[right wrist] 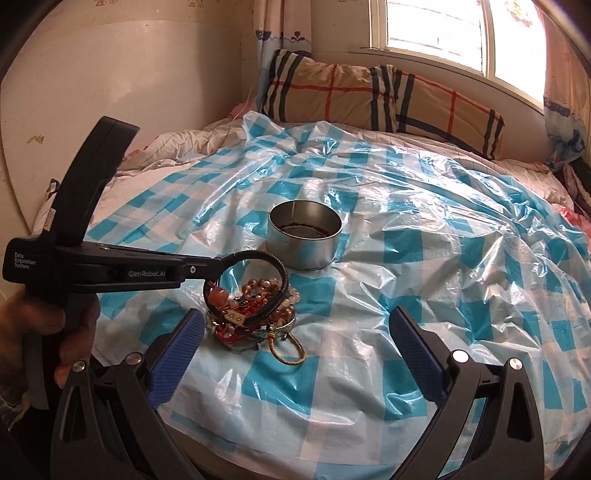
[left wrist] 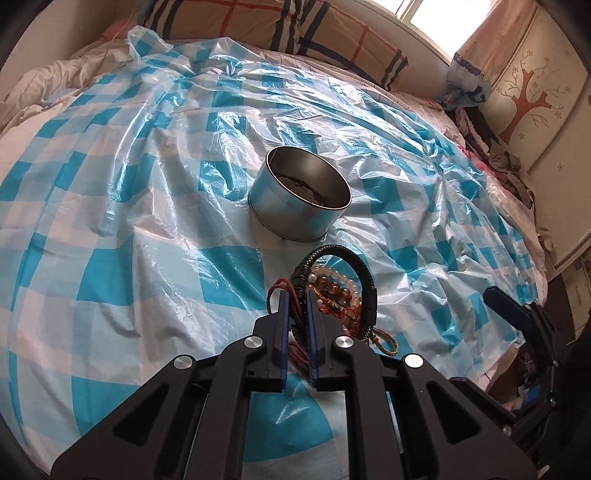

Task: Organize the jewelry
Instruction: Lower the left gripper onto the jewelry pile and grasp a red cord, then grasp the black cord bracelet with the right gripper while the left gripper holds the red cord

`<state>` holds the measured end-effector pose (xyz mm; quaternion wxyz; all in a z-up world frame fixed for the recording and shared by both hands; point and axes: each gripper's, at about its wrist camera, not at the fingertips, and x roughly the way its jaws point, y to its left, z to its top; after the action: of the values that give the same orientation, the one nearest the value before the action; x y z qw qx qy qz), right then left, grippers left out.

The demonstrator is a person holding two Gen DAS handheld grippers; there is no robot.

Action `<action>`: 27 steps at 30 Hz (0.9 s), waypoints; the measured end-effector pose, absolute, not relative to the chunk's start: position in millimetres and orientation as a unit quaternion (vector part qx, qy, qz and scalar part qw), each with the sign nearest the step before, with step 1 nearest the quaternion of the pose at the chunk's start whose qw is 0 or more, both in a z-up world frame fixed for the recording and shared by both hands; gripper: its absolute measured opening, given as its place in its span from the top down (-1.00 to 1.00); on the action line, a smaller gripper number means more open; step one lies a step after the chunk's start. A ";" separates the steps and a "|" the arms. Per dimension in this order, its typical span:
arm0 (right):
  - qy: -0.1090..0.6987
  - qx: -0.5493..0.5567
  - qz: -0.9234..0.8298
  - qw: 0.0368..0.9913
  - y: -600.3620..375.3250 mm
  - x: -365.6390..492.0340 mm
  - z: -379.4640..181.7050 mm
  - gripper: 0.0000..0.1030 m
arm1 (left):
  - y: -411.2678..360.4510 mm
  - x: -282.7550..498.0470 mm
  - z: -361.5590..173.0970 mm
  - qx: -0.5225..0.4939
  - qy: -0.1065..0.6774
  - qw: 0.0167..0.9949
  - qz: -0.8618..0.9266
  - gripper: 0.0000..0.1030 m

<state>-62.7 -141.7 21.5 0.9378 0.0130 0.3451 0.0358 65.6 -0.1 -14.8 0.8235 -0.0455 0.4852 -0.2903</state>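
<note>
Checked plastic sheet point(right wrist: 424, 280) over, apparently, bed

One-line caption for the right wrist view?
Left gripper pinches a black bracelet above the jewelry pile; right gripper open.

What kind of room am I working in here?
Most likely a bedroom: the work surface is a bed under a blue checked plastic sheet, with plaid pillows at its head beneath a window.
</note>
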 end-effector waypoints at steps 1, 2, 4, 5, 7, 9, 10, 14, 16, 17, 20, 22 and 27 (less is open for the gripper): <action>0.349 0.015 0.039 0.936 -141.2 -59.5 20.7 -0.86 | 3.5 67.3 -16.7 -0.049 0.488 0.822 -0.289 0.85; 0.352 0.013 0.043 0.935 -139.8 -56.6 19.8 -0.86 | 6.0 68.7 -18.2 -0.049 0.491 0.821 -0.288 0.84; 0.357 0.009 0.049 0.933 -137.5 -53.2 17.9 -0.86 | 11.3 71.2 -19.7 -0.051 0.492 0.821 -0.286 0.85; 0.359 0.008 0.051 0.932 -136.1 -51.9 17.1 -0.86 | 14.4 71.2 -19.8 -0.053 0.493 0.820 -0.287 0.84; 0.364 0.014 0.057 0.929 -134.5 -49.3 14.6 -0.86 | 18.0 73.3 -20.2 -0.063 0.501 0.810 -0.297 0.84; 0.370 0.018 0.059 0.927 -134.3 -45.1 11.7 -0.86 | 20.4 74.9 -20.8 -0.069 0.508 0.802 -0.307 0.84; 0.372 0.019 0.059 0.926 -134.3 -42.5 11.1 -0.86 | 21.3 74.8 -20.5 -0.067 0.506 0.802 -0.311 0.84; 0.362 0.003 0.071 0.929 -129.1 -25.7 16.2 -0.86 | 19.5 70.8 -15.2 -0.042 0.488 0.813 -0.315 0.95; 0.368 -0.017 0.077 0.926 -125.6 -12.0 16.2 -0.85 | 17.5 68.9 -13.2 -0.029 0.483 0.816 -0.315 0.96; 0.373 -0.021 0.084 0.924 -125.3 -5.0 15.7 -0.84 | 16.7 68.0 -12.1 -0.023 0.480 0.819 -0.314 0.98; 0.394 -0.026 0.108 0.912 -125.5 13.3 11.9 -0.57 | 21.1 67.4 -7.9 -0.019 0.471 0.826 -0.309 1.00; 0.415 -0.034 0.114 0.902 -125.1 23.0 7.5 -0.21 | 24.3 69.8 -8.3 -0.027 0.475 0.823 -0.311 1.00; 0.444 -0.013 0.118 0.888 -131.7 31.9 -3.7 -0.01 | 7.0 79.5 -21.5 -0.004 0.503 0.810 -0.301 0.96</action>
<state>31.9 -131.7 -3.7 0.8881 -0.0131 0.4440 0.1180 79.5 7.0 -21.5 0.8101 -0.0039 0.5030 -0.3011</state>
